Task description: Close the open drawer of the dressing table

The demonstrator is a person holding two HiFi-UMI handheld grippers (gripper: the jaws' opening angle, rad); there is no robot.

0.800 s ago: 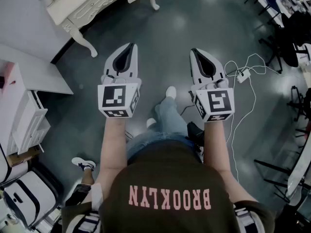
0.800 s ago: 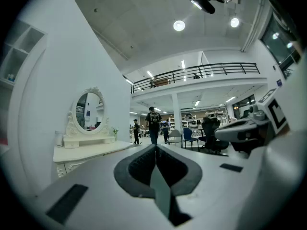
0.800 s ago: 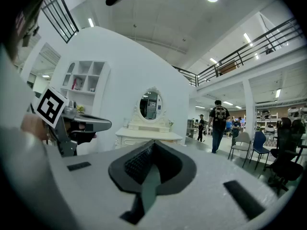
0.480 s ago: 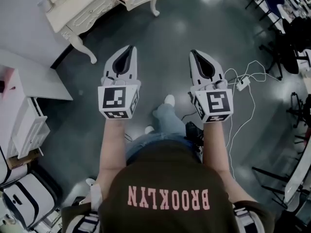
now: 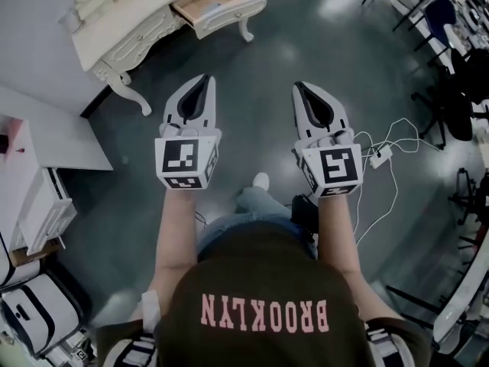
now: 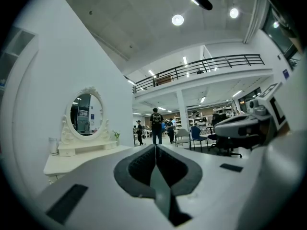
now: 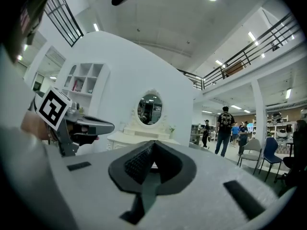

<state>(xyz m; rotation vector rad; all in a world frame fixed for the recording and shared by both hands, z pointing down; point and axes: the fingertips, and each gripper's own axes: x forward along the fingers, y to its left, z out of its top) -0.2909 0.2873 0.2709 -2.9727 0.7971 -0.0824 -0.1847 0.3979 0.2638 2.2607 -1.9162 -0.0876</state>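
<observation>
The white dressing table [image 5: 122,33] stands at the top left of the head view, its drawer [image 5: 220,8] pulled out and showing a wooden inside. My left gripper [image 5: 205,79] and right gripper [image 5: 299,87] are held level side by side over the grey floor, a good way short of the drawer. Both are shut with nothing between the jaws. In the left gripper view the table's oval mirror [image 6: 84,115] shows at left, beyond the shut gripper [image 6: 156,147]. The right gripper view has the mirror [image 7: 150,109] straight ahead of the shut gripper [image 7: 152,145].
A white shelf unit [image 5: 46,197] and bags [image 5: 30,312] stand at the left. A white cable with a power strip [image 5: 378,156] lies on the floor at right, near dark chairs [image 5: 458,75]. People [image 6: 156,126] stand far off in the hall.
The person has stepped forward: the dressing table and its open drawer have slid down into the head view and lie closer. Both grippers keep their pose, shut.
</observation>
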